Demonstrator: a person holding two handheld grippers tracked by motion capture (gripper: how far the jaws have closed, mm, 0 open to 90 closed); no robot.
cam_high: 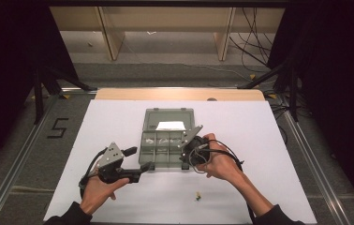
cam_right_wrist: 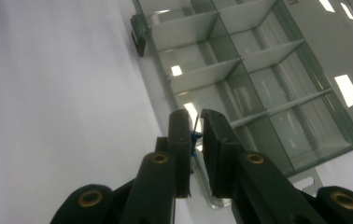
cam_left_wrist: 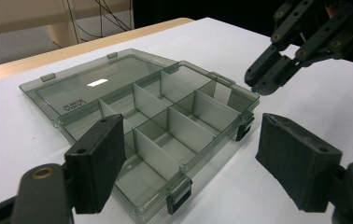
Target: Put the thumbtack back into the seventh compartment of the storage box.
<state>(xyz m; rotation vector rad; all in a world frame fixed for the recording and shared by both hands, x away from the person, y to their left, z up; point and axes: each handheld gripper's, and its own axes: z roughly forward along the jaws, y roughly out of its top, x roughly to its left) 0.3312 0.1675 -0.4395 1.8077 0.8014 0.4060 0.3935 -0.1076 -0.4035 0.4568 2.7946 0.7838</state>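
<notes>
A grey see-through compartment box [cam_high: 143, 151] lies open in the middle of the white table, its lid [cam_high: 168, 115] folded flat behind it. My left gripper [cam_high: 141, 158] rests at the box's front left corner, jaws wide open, and frames that corner in the left gripper view [cam_left_wrist: 188, 135]. My right gripper [cam_high: 183, 157] hovers over the box's front right corner. It is shut on a tiny blue part [cam_right_wrist: 194, 139] with a thin wire lead between its pads [cam_right_wrist: 194, 116]. In the left gripper view the right gripper [cam_left_wrist: 258, 86] hangs just above the box's rim [cam_left_wrist: 221, 135]. The compartments [cam_right_wrist: 258, 70] look empty.
A small yellow-green piece [cam_high: 197, 196] lies on the white sheet near the table's front edge, between my forearms. The wooden table edge [cam_high: 180, 93] runs behind the box. Black stands and cables sit on the floor to both sides.
</notes>
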